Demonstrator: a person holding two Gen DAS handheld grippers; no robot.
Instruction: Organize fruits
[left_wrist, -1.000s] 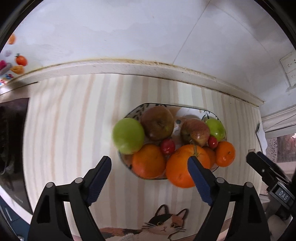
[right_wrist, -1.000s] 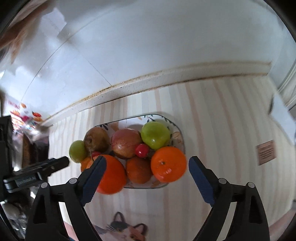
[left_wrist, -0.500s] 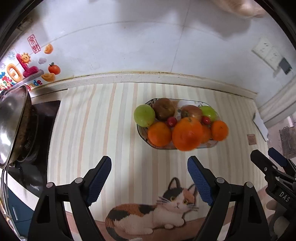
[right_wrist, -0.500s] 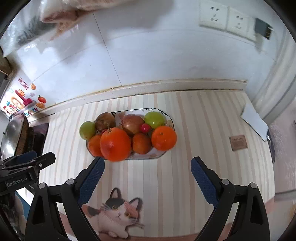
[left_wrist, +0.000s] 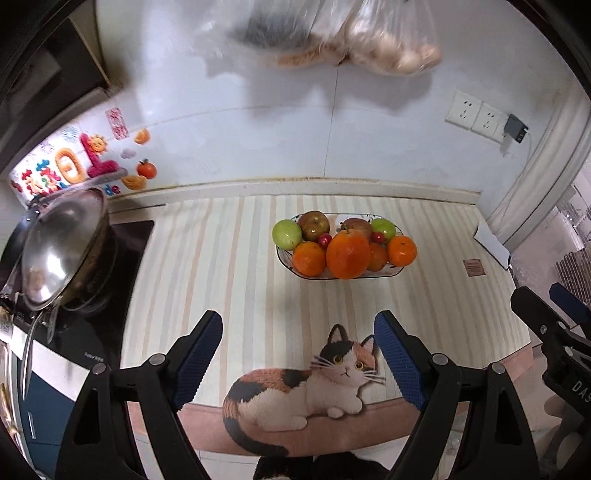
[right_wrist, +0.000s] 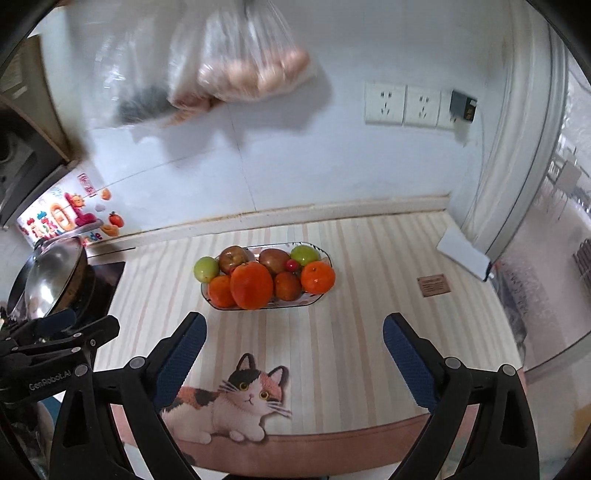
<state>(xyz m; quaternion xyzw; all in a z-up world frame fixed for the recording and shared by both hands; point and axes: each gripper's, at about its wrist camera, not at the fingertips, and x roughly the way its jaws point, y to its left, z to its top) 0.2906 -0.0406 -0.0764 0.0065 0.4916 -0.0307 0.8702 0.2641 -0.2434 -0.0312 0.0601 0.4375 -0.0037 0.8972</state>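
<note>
An oval patterned plate stands on the striped counter mat, piled with fruit: a big orange, smaller oranges, green apples, reddish-brown apples and small red cherries. My left gripper is open and empty, well back from the plate above the cat picture. My right gripper is open and empty, also well back near the counter's front edge. Each gripper shows at the edge of the other's view.
A steel pot lid and pan sit on a black cooktop at the left. Plastic bags hang on the wall above. A white box and a small brown card lie at the right.
Both grippers have pulled back and up from the plate, which now looks smaller and farther. Both stay open and empty. The fruit has not moved.
</note>
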